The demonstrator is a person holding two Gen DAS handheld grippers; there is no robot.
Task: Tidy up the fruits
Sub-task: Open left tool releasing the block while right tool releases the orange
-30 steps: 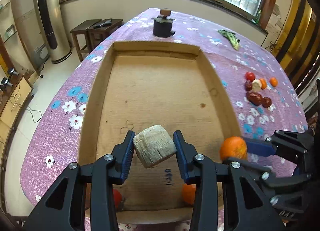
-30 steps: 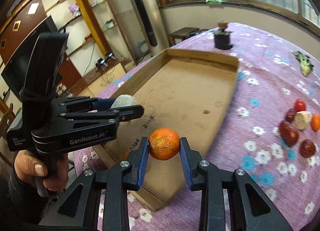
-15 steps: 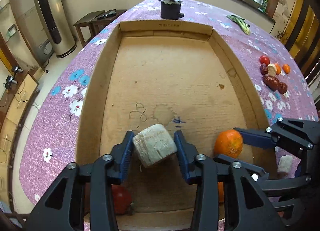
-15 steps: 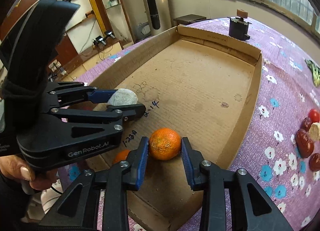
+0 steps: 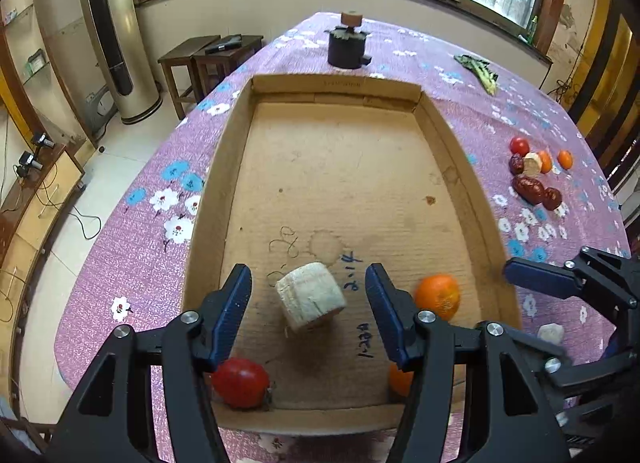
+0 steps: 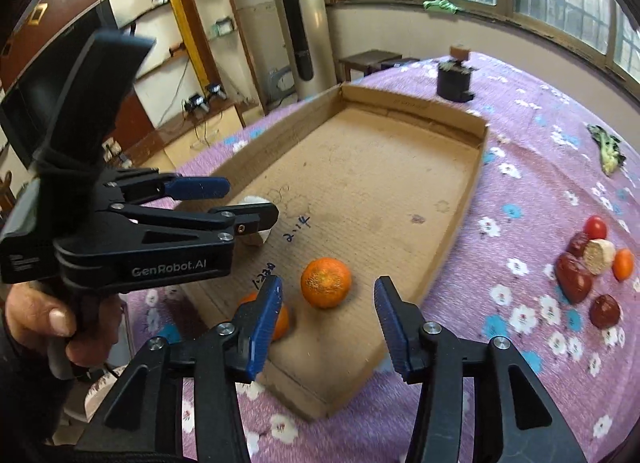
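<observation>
A shallow cardboard box (image 5: 208, 199) lies on the purple flowered table. My left gripper (image 5: 308, 313) is open above a pale peeled chunk (image 5: 310, 301) that rests on the box floor. My right gripper (image 6: 328, 317) is open above an orange (image 6: 326, 282), which also rests on the box floor (image 5: 438, 295). A red tomato (image 5: 240, 382) and a second small orange (image 5: 400, 379) lie by the box's near wall. In the right wrist view the left gripper (image 6: 224, 203) hides most of the pale chunk (image 6: 256, 239).
Several fruits lie on the table right of the box: a tomato (image 5: 519, 145), dark red fruits (image 5: 530, 189), a pale chunk (image 5: 533, 163), small oranges (image 5: 565, 159). A dark pot (image 5: 346, 46) and a green vegetable (image 5: 480, 71) sit at the far end. A small pale piece (image 5: 551, 333) lies near the right gripper.
Both grippers opened and let go: the pale chunk and the orange now rest on the box floor. Both grippers have drawn back and up a little.
</observation>
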